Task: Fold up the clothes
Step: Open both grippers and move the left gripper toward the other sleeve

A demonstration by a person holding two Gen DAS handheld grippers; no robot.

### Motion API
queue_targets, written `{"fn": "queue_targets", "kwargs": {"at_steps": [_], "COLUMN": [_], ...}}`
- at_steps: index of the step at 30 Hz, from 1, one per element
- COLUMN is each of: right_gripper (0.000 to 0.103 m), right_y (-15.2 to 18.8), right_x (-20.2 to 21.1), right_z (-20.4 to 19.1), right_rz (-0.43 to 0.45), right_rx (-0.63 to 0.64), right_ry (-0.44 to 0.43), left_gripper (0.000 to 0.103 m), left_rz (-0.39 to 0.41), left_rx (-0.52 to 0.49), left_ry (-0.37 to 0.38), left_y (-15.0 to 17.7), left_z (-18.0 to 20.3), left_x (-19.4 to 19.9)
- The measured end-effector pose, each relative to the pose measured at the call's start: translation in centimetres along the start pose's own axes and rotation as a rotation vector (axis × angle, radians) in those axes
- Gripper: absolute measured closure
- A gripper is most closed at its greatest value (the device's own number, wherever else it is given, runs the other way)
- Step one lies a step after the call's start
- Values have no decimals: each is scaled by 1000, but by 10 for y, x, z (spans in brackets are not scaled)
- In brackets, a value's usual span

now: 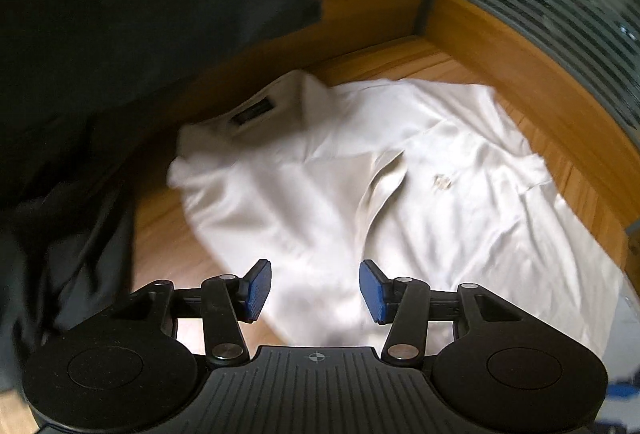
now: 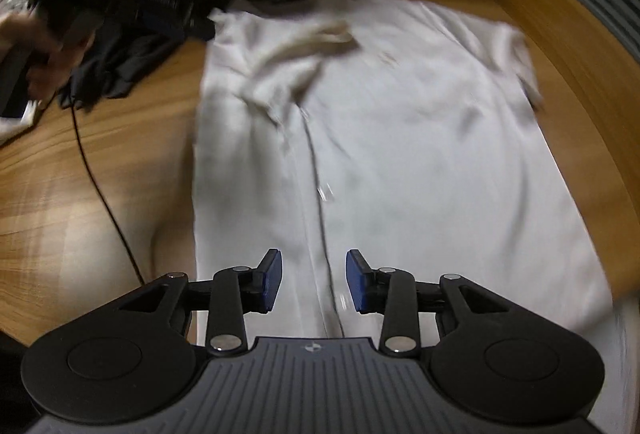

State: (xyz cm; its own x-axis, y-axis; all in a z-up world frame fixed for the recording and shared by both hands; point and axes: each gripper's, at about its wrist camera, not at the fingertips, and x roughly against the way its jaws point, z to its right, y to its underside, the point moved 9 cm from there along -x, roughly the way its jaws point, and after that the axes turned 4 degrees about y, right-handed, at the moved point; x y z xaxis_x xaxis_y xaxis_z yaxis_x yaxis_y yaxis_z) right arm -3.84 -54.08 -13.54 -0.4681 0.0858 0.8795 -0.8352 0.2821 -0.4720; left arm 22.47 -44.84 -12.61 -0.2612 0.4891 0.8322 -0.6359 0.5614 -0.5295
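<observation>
White shirt [image 2: 400, 138] flat on wooden table [image 2: 80, 194], collar at far end, button placket running toward me, one collar flap turned over. Left to right: person's hand [image 2: 48, 54] at left edge of right view; dark clothing [image 1: 100, 74] heaped left of shirt, black cable [image 2: 104, 202] trailing across wood beside it. My left gripper [image 1: 315, 292] over shirt's near hem, jaws spread, nothing between pads. My right gripper [image 2: 314, 282] above placket, jaws apart, empty. Striped wall panel [image 1: 560, 14] far right.
</observation>
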Motion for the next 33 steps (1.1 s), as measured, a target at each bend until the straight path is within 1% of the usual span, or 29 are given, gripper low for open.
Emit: {"fn": "queue_targets", "kwargs": {"at_steps": [2,3,7,10,14,15,16,18,19,22,23,24,25,26,30,33], "right_gripper": [63,63,63,63,63,62,62,60,60,59,58,54,50,50,50,50], "right_y": [-19,-28,-60,-79,-102,-106,-111,-118,-122,-128,-130,-131,-132,-132,-132,-130], "right_x": [-6,-10,-27,-38,-51,-55,-58,-66,-72,-84,-87,-90,-93,-96,-106,-110], "right_z": [-9,-14,-36,-53,-67,-68,-69,-70,-70,-71,-72,-72,-72,-73,-74,-75], "right_rz": [14,20,36,41,47,46,46,47,43,33,33,33,33,30,28,24], "right_rx": [36,53,123,156,171,166,162,156,152,147,143,138,133,131,148,169], "right_ry": [-21,-31,-55,-65,-49,-43,-37,-29,-22,-4,-4,-7,-10,-10,5,4], "left_gripper": [55,59,68,69,69,70,74,82,83,84,84,84,83,83,74,73], "left_rz": [0,0,3,5,6,4,0,-6,-8,-12,-12,-9,-3,3,13,20], "left_rx": [27,40,62,60,67,79,100,159,199,315,347,383,422,461,607,684], "left_ry": [-17,-25,-59,-75,-81,-81,-76,-54,-38,-8,-3,3,9,15,41,48], "left_y": [9,12,17,15,7,4,0,-9,-14,-30,-35,-40,-43,-47,-54,-53], "left_z": [-9,-15,-35,-52,-74,-80,-86,-97,-102,-116,-119,-123,-127,-131,-143,-145], "left_x": [9,13,23,26,20,17,13,3,-3,-19,-25,-30,-35,-40,-61,-71]}}
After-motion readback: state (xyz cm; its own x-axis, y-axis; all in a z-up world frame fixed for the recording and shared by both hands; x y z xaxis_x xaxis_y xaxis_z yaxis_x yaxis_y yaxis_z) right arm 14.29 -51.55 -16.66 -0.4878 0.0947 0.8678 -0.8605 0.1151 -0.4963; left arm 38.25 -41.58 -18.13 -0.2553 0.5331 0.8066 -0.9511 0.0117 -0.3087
